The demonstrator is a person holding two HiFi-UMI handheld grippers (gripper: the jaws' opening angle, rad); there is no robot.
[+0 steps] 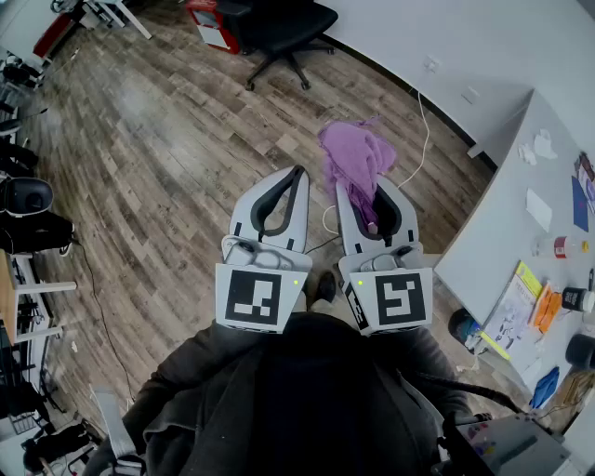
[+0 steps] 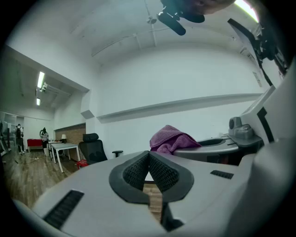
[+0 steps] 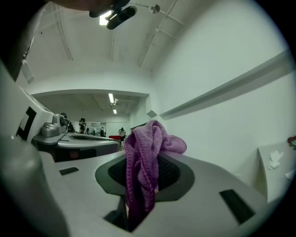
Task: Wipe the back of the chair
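Head view: right claw (image 1: 364, 189) grips purple cloth (image 1: 353, 153); left claw (image 1: 297, 173) clenched empty.

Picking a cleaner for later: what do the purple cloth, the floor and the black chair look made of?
Purple cloth: soft looped knit, likely microfibre or terry; nubby texture, limp folds.
Floor: matte wood-look planks, grain and seams visible; wood or laminate unclear.
Black chair: dark matte seat, perhaps fabric; too far to confirm.

Bright even ceiling light, soft shadows, strong fisheye bending with dark corners, near foreground soft
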